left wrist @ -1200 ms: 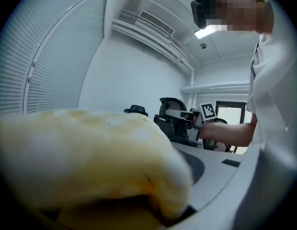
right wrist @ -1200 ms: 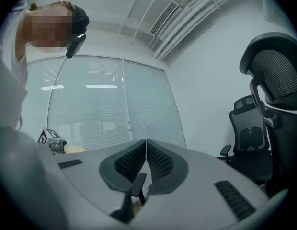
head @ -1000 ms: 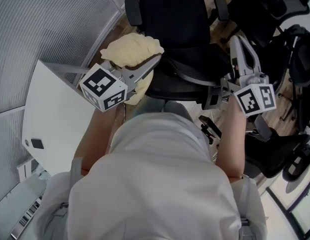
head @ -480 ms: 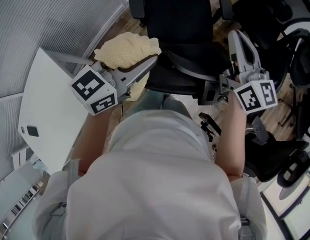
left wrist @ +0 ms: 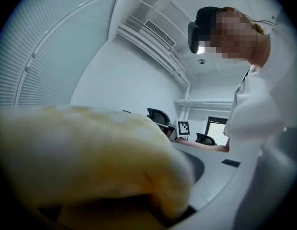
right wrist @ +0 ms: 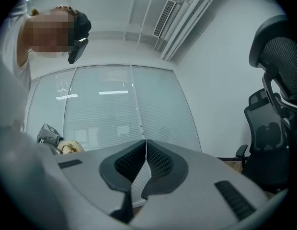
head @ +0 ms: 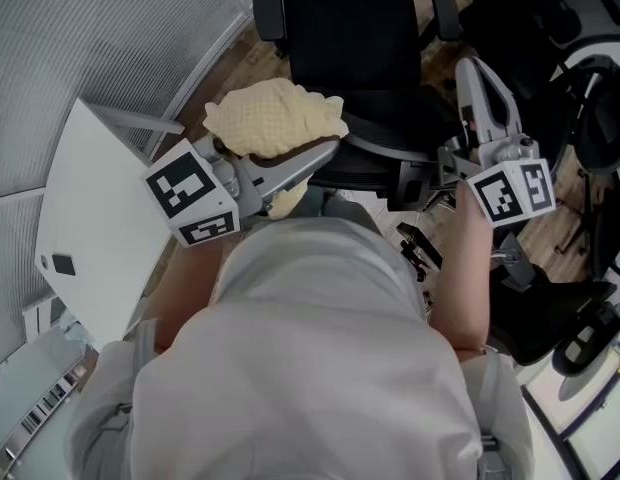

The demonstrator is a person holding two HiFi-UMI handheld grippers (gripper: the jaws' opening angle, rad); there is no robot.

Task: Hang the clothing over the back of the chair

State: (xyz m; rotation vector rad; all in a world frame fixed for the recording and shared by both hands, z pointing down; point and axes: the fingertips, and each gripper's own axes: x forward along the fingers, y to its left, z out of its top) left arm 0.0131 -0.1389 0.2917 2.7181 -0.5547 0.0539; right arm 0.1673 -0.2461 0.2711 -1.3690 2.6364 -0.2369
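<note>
Now that the left gripper (head: 320, 155), jaws clamped on the yellow clothing (head: 275, 118), has carried it up and closer to the chair back (head: 380, 153), draping looks near, while the right gripper (head: 477, 73) stays clenched, empty.

We see a white table (head: 100, 218) left of and below the left jaws, with a small black thing (head: 63, 263) lying on it. Blinds (head: 110, 38) stand beyond, above wood floor (head: 240, 63). Spare chairs (head: 550, 38) crowd right of the right jaws.
</note>
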